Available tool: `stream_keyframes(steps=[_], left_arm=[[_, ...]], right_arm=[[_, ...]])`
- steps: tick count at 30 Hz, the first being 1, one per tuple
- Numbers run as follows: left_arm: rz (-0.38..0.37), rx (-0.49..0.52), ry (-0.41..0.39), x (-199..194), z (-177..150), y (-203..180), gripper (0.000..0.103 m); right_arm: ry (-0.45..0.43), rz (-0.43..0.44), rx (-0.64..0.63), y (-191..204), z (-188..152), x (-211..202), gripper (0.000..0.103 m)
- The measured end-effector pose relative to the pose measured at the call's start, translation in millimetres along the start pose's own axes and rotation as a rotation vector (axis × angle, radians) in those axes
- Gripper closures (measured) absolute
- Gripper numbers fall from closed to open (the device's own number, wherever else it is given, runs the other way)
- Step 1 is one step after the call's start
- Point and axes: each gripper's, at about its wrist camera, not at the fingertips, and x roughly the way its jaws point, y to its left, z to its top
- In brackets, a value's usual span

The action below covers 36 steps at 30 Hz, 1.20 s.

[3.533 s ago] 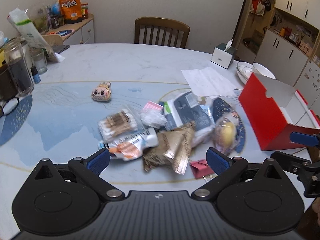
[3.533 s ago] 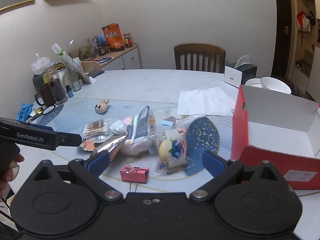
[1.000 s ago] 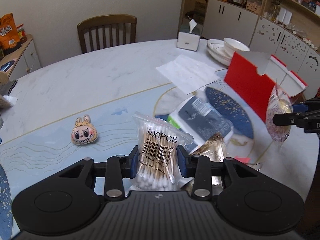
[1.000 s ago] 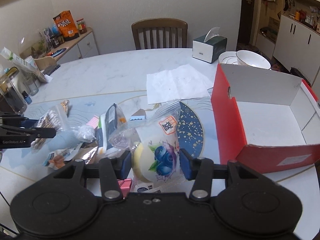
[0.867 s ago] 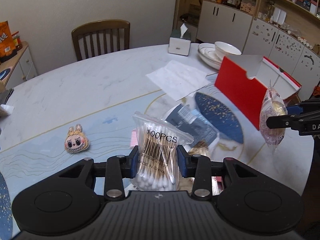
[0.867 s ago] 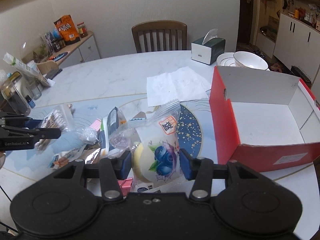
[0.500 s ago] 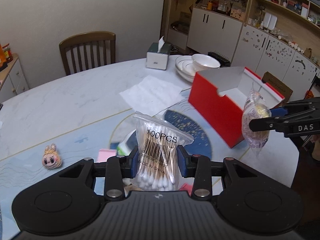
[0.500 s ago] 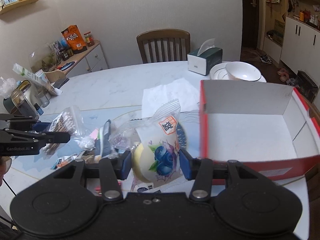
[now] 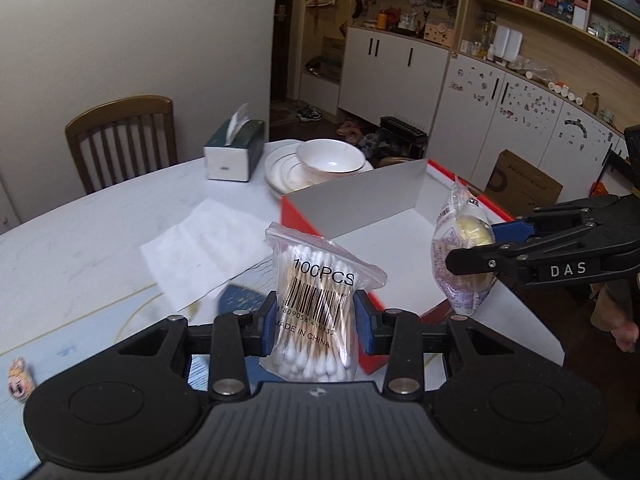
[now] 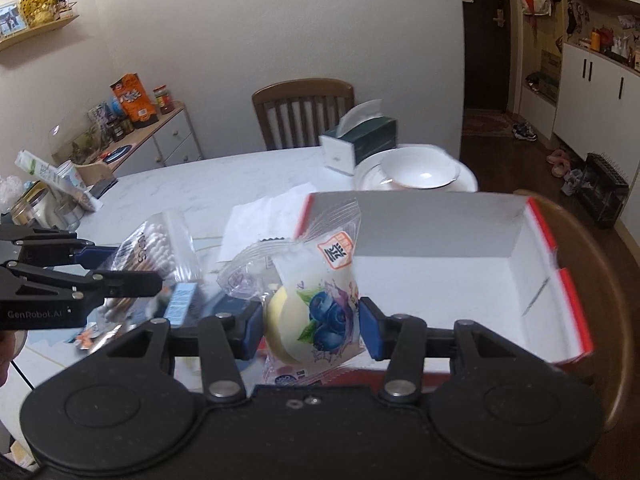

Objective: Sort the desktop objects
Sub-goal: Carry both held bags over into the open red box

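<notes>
Cotton swab bag [image 9: 316, 312]: left wrist view. Left gripper [image 9: 316, 320] clamped on the bag's lower half, both pads pressed into the plastic; bag upright, long axis vertical, top flap free. Red box [image 9: 320, 216] lies ahead at about 1 o'clock, open top, white floor bare; its near corner sits just past the bag. Right gripper [image 9: 496, 248] enters from 3 o'clock, closed on a bread packet [image 9: 460, 256] that hangs over the box's near right part. Judgement: right hand is nearer the drop. Tissue box [image 9: 234, 150] and stacked bowls [image 9: 320, 164] stand beyond the box at 11–12 o'clock, apart from it.

Right wrist view. Right gripper [image 10: 312, 326] pinches the bread packet [image 10: 312, 312] at its middle, packet upright. Box [image 10: 532, 236] fills 12 to 2 o'clock, near wall directly below the fingers; interior roomy. Left gripper [image 10: 120, 268] with the swab bag [image 10: 156, 244] at 9 o'clock, short of the box's left wall. Judgement: it must travel right and clear that wall.
</notes>
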Motion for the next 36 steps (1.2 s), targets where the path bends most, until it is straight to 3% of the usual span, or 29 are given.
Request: stream_keyframes(steps=[9,17,26,36], left_arm=[[-0.026,0.059,0.006,48,38,-49,0.066],[-0.026,0.101,0.05,96,59,-72,0.066],[-0.021,0.154,0.139,152,61,-81,0.066],[-0.043,0.154,0.28,200,55,-82,0.066]], right_arm=[[0.006,-0.049,-0.013,-55,6,5,0.055],[0.036,-0.069,-0.038,-79,6,20,0.055],[0.107,-0.089,-0.053,-101,3,50,0.056],[0.263,-0.122,-0.106,-113,-7,95,0.056]])
